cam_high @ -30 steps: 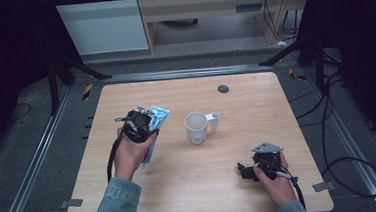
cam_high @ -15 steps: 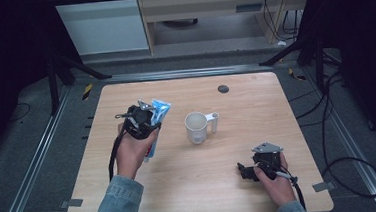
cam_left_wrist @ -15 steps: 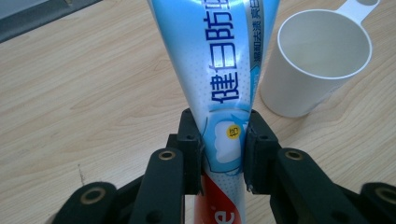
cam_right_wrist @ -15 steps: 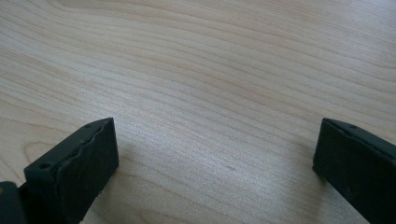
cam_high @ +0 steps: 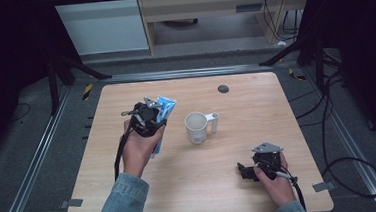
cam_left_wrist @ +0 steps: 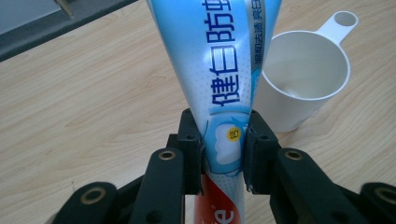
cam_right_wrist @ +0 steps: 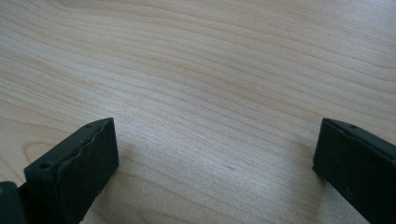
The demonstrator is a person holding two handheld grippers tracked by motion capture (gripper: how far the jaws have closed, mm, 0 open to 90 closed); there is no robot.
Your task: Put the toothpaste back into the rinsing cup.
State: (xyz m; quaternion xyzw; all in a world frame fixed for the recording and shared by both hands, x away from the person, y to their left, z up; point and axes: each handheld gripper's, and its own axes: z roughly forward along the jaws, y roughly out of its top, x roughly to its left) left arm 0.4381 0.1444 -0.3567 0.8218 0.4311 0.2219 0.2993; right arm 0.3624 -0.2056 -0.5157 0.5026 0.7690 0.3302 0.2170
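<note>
High view, left gripper (cam_high: 149,117): held above the wooden table (cam_high: 256,106), clamped on a blue toothpaste tube (cam_high: 162,113) that slants up and away.
High view, cup: white plastic measuring cup (cam_high: 197,127) upright near table centre, handle to the right, just right of the tube.
High view, right gripper (cam_high: 250,171): low at the table's near right corner, in the right hand (cam_high: 276,182).
Left gripper view, grip: 2 jaws pressed on the tube's (cam_left_wrist: 223,79) sides; cup (cam_left_wrist: 306,79) close behind on the right, empty.
Right gripper view, jaws: spread wide, bare wood (cam_right_wrist: 210,84) between.
</note>
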